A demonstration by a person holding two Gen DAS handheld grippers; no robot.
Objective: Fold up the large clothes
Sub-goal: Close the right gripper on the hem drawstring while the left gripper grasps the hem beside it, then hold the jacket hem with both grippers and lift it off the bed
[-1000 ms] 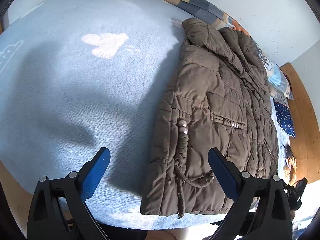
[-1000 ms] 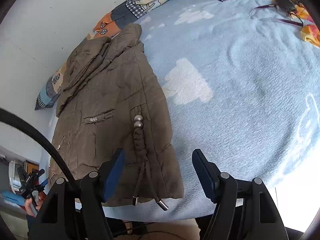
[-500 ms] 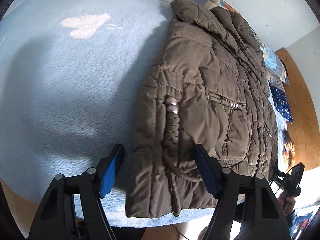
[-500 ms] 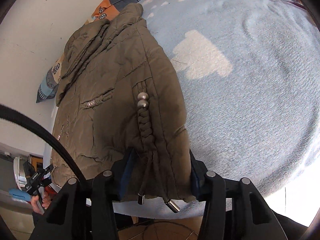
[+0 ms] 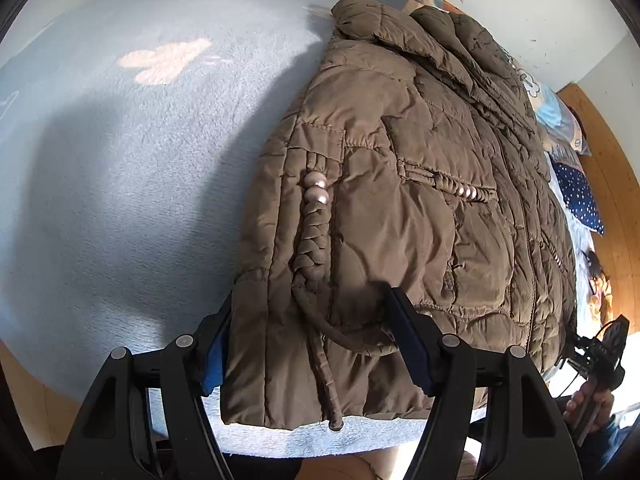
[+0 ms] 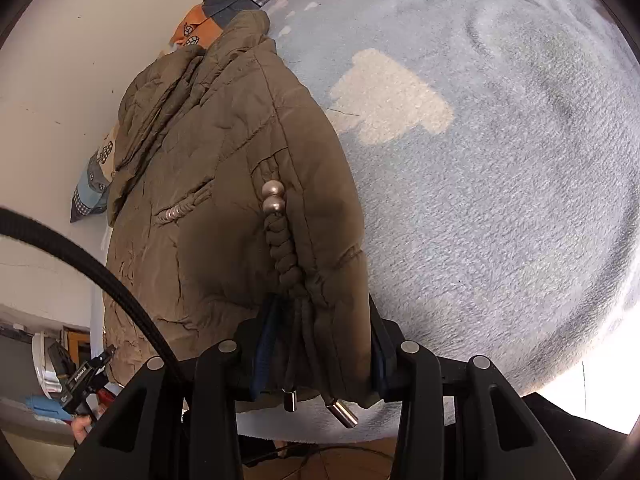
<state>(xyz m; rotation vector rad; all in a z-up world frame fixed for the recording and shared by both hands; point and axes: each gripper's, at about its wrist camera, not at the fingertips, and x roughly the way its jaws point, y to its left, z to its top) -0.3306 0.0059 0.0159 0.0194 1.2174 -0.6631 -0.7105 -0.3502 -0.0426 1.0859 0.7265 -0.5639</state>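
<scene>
A brown quilted jacket [image 5: 400,200] lies flat on a light-blue fleece blanket [image 5: 120,160], with its collar at the far end and its hem toward me. My left gripper [image 5: 309,300] straddles the hem's left corner beside a braided cord with two beads [image 5: 316,192], and its pads press into the padding. In the right wrist view the jacket [image 6: 208,168] shows its other hem corner. There the right gripper [image 6: 320,308] has its jaws closing on bunched fabric and the cord ends [image 6: 340,412].
A white wall [image 6: 60,60] runs along the jacket's far side, with a patchwork pillow [image 6: 196,32] against it. A navy starred cushion [image 5: 580,196] lies at the right. Beyond the bed edge a hand holds a black device [image 5: 600,356]. A black cable [image 6: 80,256] crosses the right wrist view.
Both grippers have come down and in over the jacket's hem. Their jaws have narrowed from wide apart to pinching the two hem corners.
</scene>
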